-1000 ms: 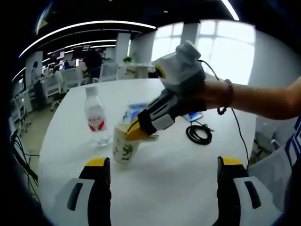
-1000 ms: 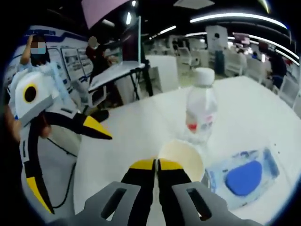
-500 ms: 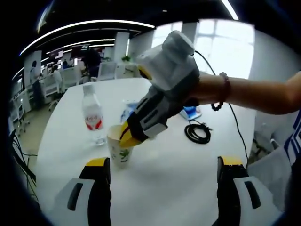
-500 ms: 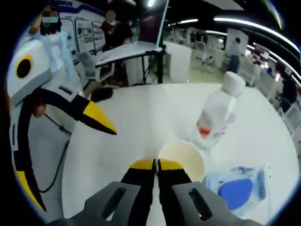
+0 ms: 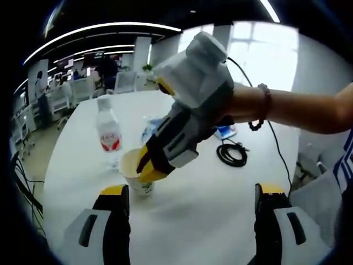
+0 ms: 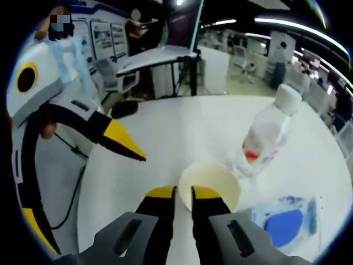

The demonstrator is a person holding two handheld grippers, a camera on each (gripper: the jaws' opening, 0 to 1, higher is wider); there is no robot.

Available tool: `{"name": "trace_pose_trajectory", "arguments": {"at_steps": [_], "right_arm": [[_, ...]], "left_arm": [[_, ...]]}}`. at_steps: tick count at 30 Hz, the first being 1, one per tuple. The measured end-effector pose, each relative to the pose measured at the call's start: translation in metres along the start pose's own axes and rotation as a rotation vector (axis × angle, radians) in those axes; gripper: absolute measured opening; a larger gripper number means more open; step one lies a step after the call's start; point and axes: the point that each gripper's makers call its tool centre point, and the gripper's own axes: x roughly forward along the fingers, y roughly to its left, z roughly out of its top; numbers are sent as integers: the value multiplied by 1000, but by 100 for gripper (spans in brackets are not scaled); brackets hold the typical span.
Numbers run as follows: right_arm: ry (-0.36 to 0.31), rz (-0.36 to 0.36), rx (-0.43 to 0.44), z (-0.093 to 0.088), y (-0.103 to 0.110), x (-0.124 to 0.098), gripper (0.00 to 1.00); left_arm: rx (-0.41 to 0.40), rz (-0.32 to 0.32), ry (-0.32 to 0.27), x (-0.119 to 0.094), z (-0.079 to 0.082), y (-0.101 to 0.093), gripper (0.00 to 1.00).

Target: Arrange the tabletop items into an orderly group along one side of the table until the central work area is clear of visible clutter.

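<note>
Paper cup (image 5: 134, 172), cream-coloured with a green leaf print on its side, stands on the white round tabletop (image 5: 209, 210) just beside the clear plastic water bottle with the red label (image 5: 109, 135), and my right gripper (image 6: 182, 193) has its yellow-tipped jaws astride the near rim, a narrow gap showing between them with the cup wall in that gap. I cannot tell whether the pads are pressing the paper or have let go, so I judge this as the set-down point of the cup. To do it well I would make sure the cup's base sits flat on the tabletop, spread the jaws only enough to clear the thin rim, then lift straight up along the wall so the light cup is not dragged or tipped into the bottle. My left gripper (image 5: 190, 193) is wide apart and holding nothing, low over the bare tabletop. A blue-and-white wipes pack (image 6: 287, 223) lies just behind the cup, and a coiled black cable (image 5: 231, 155) lies well apart, both left to gather.
</note>
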Motion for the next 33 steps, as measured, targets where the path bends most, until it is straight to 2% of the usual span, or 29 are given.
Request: {"name": "trace_pose_trajectory", "arguments": {"at_steps": [5, 9, 12, 18, 25, 28, 33], "right_arm": [[-76, 20, 73, 12, 1, -9, 20], [-101, 26, 113, 14, -1, -18, 28], [-115, 32, 152, 13, -1, -24, 40], [-172, 25, 208, 12, -4, -39, 50], [-261, -55, 260, 9, -19, -63, 65], [-297, -85, 284, 7, -28, -73, 76], [-309, -143, 312, -6, -42, -87, 83]], "left_arm": [[1, 2, 0, 0, 2, -1, 93], [3, 3, 0, 0, 4, -2, 94], [10, 5, 0, 1, 5, -3, 94], [14, 2, 3, 4, 7, -5, 96], [22, 8, 14, 6, 9, -6, 97], [26, 4, 15, 8, 11, -9, 97], [32, 0, 18, 12, 15, -13, 97]]}}
